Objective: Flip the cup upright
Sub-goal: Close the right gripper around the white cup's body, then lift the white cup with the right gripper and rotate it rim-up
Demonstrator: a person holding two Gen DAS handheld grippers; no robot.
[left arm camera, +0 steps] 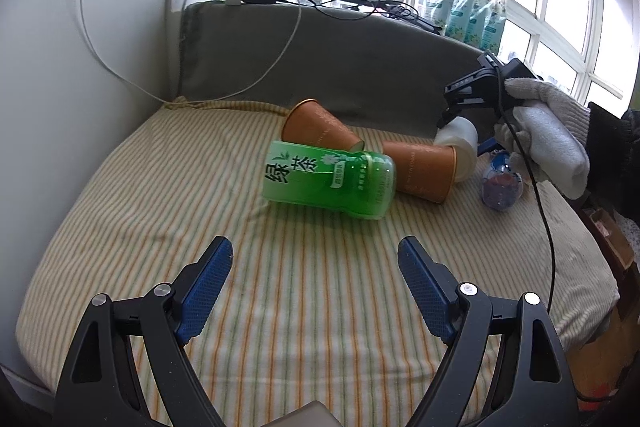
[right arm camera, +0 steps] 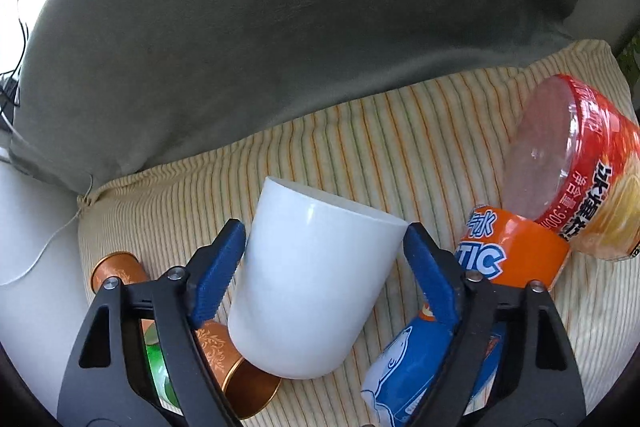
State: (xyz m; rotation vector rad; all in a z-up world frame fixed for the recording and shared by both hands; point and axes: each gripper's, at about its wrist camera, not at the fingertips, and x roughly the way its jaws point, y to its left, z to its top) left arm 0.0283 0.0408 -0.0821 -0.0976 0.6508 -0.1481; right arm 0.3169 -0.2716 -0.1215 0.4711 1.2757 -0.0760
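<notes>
A white cup point(right arm camera: 312, 287) sits between the blue pads of my right gripper point(right arm camera: 324, 239), tilted, mouth pointing up and away; the left pad touches its wall and the right pad is at its rim. In the left wrist view the same white cup point(left arm camera: 460, 143) is seen at the far right under the right gripper point(left arm camera: 460, 107), held by a gloved hand. My left gripper point(left arm camera: 316, 259) is open and empty over the striped cushion point(left arm camera: 160, 187), short of the lying cups.
Two copper cups point(left arm camera: 320, 129) point(left arm camera: 424, 167) and a green cut-off bottle point(left arm camera: 328, 179) lie on their sides mid-cushion. An orange and blue bottle point(right arm camera: 508, 251), a red-labelled bottle point(right arm camera: 576, 167) and a grey backrest point(right arm camera: 280, 27) are near the right gripper. A white cable point(left arm camera: 260, 79) crosses the back.
</notes>
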